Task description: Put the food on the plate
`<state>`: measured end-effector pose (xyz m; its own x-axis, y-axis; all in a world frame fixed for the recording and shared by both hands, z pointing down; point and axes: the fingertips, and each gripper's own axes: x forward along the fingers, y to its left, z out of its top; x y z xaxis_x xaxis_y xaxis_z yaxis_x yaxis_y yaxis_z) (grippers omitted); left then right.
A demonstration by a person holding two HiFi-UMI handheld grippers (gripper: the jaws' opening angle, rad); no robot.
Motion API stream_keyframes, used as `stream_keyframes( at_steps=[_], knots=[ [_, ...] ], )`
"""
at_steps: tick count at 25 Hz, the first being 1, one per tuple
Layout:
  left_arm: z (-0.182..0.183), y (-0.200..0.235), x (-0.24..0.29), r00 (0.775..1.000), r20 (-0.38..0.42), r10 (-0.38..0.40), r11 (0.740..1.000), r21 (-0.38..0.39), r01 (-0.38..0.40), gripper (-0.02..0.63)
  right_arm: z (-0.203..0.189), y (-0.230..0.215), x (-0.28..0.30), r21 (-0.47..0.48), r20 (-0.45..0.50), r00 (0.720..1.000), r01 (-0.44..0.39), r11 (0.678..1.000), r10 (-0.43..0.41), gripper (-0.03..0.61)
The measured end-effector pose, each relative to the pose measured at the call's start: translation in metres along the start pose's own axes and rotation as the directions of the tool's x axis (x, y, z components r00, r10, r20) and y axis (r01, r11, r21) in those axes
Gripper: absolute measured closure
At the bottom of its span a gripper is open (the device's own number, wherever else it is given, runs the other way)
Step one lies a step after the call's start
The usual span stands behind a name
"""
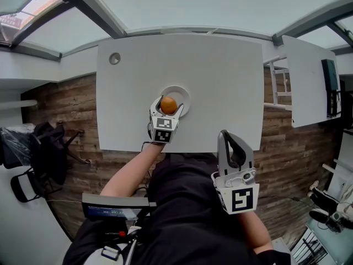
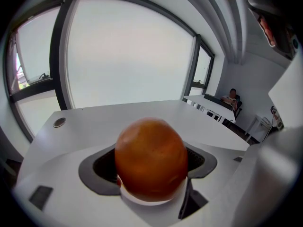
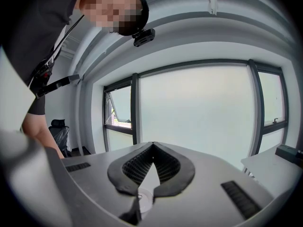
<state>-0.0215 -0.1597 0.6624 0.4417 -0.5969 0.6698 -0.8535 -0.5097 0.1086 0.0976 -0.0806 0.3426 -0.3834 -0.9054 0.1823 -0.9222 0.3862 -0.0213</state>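
Note:
In the head view a round orange sits between the jaws of my left gripper, over the near edge of a white plate on the white table. Whether the fruit touches the plate cannot be told. The left gripper view is filled by the orange, with both dark pads pressed against its sides. My right gripper is held back off the table, close to my body, with its tips pointing upward. Its jaws meet in the right gripper view with nothing between them.
A round grommet sits at the table's far left corner. A second white table with a black device stands to the right, a white frame between the two. A black chair stands on the wooden floor at left.

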Motion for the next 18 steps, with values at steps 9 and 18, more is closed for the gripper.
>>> stream_keyframes(
  at_steps=[9,18],
  knots=[
    [-0.020,0.004,0.008,1.000,-0.027,0.001,1.000,-0.005,-0.001,0.261,-0.001,0.002,0.003,0.000,-0.017,1.000,-0.017,1.000,0.017,0.581],
    [-0.030,-0.002,0.016,0.996,-0.080,-0.033,0.999,-0.027,0.031,0.261,0.001,0.001,0.000,-0.003,-0.007,1.000,-0.008,1.000,0.008,0.580]
  ],
)
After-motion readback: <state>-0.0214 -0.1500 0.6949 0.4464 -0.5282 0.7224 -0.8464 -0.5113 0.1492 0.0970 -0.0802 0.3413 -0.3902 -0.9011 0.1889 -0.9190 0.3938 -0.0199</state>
